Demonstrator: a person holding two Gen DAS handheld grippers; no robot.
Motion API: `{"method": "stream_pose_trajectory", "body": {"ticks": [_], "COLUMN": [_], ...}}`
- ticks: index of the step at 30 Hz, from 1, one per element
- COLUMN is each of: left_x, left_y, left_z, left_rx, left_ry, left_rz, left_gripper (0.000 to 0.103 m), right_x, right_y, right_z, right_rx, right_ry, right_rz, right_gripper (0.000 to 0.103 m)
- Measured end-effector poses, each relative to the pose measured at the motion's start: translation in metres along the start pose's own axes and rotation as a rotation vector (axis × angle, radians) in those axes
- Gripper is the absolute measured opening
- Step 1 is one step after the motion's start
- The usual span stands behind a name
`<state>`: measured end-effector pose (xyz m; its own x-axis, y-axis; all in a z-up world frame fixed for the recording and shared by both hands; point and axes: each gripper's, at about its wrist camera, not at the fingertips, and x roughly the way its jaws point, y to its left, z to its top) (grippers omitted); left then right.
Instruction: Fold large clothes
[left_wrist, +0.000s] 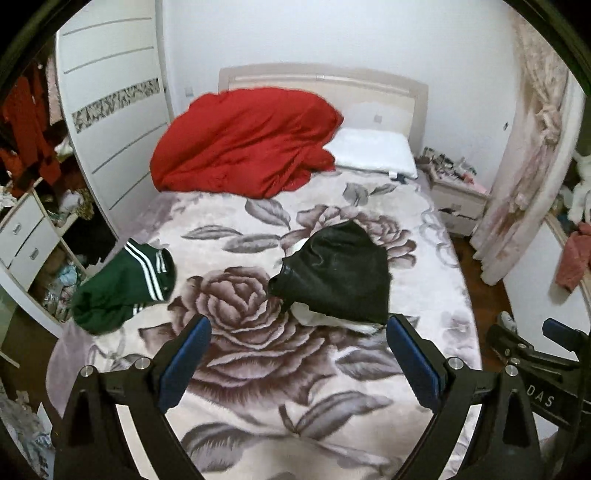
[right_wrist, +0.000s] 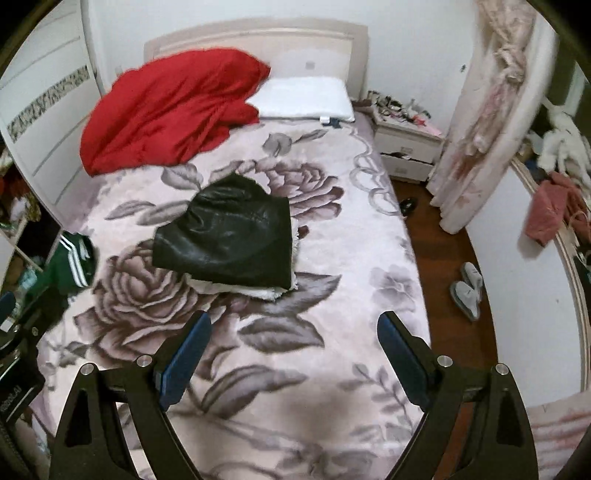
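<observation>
At the left edge of the left wrist view you have the green striped garment (left_wrist: 122, 286), bunched in a heap on the edge of the floral bedspread (left_wrist: 258, 369). Its white stripes run from upper left toward lower right of the frame, so its long axis seems to slant that way, though the crumpling hides its true outline. It looks parked there to keep the middle of the bed free.

Moving right, your left gripper (left_wrist: 297, 363) hangs above the bedspread at the bottom centre of its frame, its blue pads spread wide with only the rose pattern between them. It holds nothing.

Right of centre lies the black leather-look garment (left_wrist: 338, 275), already doubled into a compact wedge with pale lining (left_wrist: 314, 317) showing at its lower edge. In the right wrist view the same piece (right_wrist: 229, 236) sits in the middle of the frame; its narrower end points toward the upper centre, at the headboard, and its broad folded edge faces your grippers. Its long axis runs roughly from lower right to upper left there. I judge it the piece in hand, laid flat mid-bed so both grippers can reach its near edge.

Your right gripper (right_wrist: 293, 360) hovers low centre in its own frame, pads likewise wide apart and empty, well short of the black garment. Further up, the red quilt (right_wrist: 166, 110) is heaped against the headboard beside the white pillow (right_wrist: 303, 98).
</observation>
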<state>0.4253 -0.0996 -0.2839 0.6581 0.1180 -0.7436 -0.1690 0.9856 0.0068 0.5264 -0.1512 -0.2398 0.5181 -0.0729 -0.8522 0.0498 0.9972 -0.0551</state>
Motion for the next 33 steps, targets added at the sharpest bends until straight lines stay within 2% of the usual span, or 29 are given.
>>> {"method": "stream_pose_trajectory", "body": {"ticks": [8,14,24,31,33], "left_x": [-0.107,-0.161,-0.207,-0.222,-0.225], "left_y": [0.003,0.006,0.015,0.025,0.027], "left_z": [-0.02,-0.036,-0.047,-0.054,-0.055], "left_rx": [0.021,0.052,0.057,0.048,0.053], "left_ry": [-0.069,-0.103,-0.162,-0.195,-0.205], "left_rz": [-0.004,-0.004,-0.019,-0.009,-0.011], "left_gripper": [0.097,0.097,0.097,0.097,0.097], "right_x": [-0.161,-0.242,-0.324,-0.347,-0.35], "right_y": [-0.022,-0.025,-0.028,-0.025,-0.023], "right_z": [-0.044,-0.076,-0.106,-0.107,-0.108], "right_rx": [0.008,-0.004,0.004,-0.006,-0.006], "right_ry": [-0.158,-0.213,-0.281,-0.301,-0.307], "right_rz": [-0.054,-0.043,-0.023,-0.025,-0.027], "right_gripper": [0.093,0.093,0.093,0.093,0.1]}}
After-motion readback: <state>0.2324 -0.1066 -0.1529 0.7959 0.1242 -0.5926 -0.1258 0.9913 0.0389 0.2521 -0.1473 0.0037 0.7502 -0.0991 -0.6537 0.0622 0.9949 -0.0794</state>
